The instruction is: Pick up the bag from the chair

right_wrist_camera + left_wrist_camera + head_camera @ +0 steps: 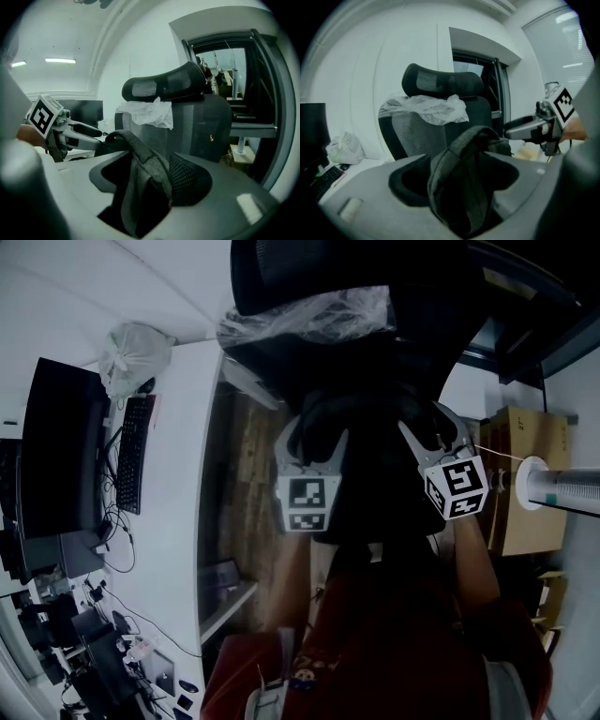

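Hovering level at the bag point(370, 465) on the chair point(309, 268) seat, left gripper point(314, 432) and right gripper point(437, 430) both gape wide, clamping nothing, an upright grey strap point(459, 178) loose between each one's jaws, bag dead ahead, equally near.

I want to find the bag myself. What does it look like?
Find the big black office chair with crinkly clear plastic over its back. The bag is in front of that backrest. It is dark grey woven cloth with a looped strap, not shiny like the plastic.
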